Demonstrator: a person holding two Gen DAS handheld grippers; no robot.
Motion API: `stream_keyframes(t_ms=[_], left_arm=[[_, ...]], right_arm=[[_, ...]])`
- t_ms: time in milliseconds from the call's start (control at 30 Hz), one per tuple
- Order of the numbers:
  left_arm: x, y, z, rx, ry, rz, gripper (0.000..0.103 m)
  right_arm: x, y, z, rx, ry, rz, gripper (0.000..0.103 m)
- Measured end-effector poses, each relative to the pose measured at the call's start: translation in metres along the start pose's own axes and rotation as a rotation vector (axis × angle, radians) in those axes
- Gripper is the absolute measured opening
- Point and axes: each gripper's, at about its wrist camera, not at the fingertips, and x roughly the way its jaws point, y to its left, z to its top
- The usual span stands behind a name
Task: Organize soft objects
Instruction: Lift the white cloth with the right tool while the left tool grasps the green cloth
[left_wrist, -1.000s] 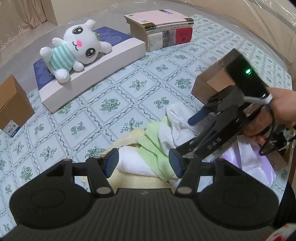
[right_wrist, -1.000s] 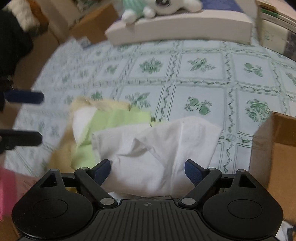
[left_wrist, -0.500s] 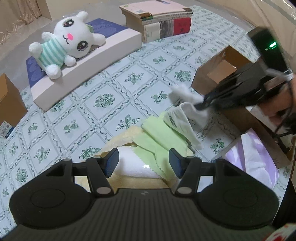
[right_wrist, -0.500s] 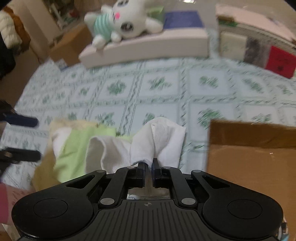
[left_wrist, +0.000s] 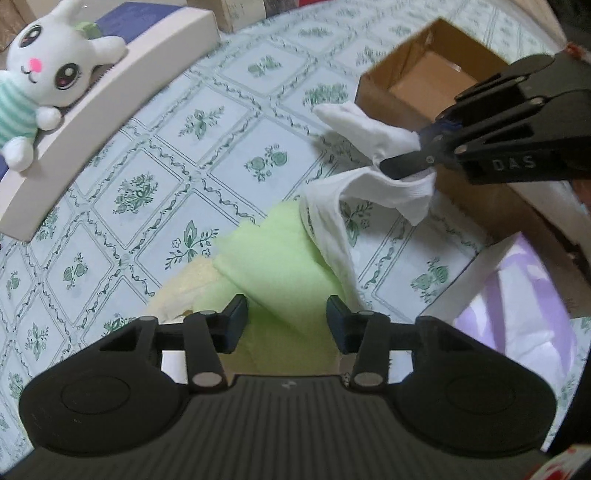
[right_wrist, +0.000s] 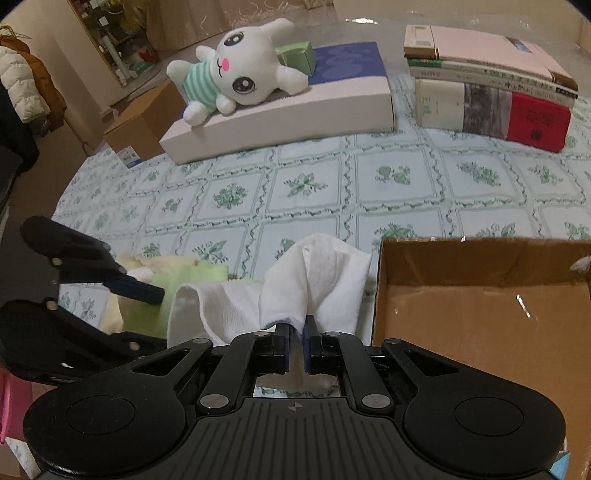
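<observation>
My right gripper (right_wrist: 295, 328) is shut on a white cloth (right_wrist: 321, 277), which it holds lifted beside the open cardboard box (right_wrist: 480, 325). In the left wrist view the right gripper (left_wrist: 417, 155) pinches the white cloth (left_wrist: 391, 192), whose tail drapes down onto a green cloth (left_wrist: 280, 266). My left gripper (left_wrist: 286, 323) points steeply down over the pile with its jaws closing. The green cloth lies between its pads, and no firm pinch shows. A pale yellow cloth (left_wrist: 184, 291) lies under the green one.
A white plush rabbit (right_wrist: 240, 74) lies on a flat white and blue box (right_wrist: 295, 114) at the back. Stacked books (right_wrist: 487, 96) stand back right, a closed brown box (right_wrist: 140, 125) back left. A lavender bag (left_wrist: 524, 302) lies by the cardboard box (left_wrist: 424, 74).
The right gripper closed on the white cloth and raised it off the pile toward the cardboard box. The left gripper dropped closer to the green cloth and its jaws narrowed.
</observation>
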Motion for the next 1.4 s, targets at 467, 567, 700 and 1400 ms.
stream_keyframes(t_ms=[467, 567, 700, 1400], left_arm=[[-0.06, 0.001, -0.007, -0.109, -0.176, 0.035, 0.0], [-0.092, -0.003, -0.011, -0.143, -0.239, 0.041, 0.0], [-0.13, -0.015, -0.018, -0.173, -0.307, 0.054, 0.0], [-0.255, -0.118, -0.062, -0.17, -0.465, 0.067, 0.0]], right_arm=[[-0.04, 0.013, -0.001, 0.023, -0.076, 0.027, 0.007], [-0.065, 0.027, 0.001, 0.009, -0.112, 0.029, 0.007], [-0.103, 0.048, 0.0, -0.007, -0.163, 0.03, 0.007], [-0.269, 0.095, -0.06, -0.057, -0.327, -0.05, 0.007]])
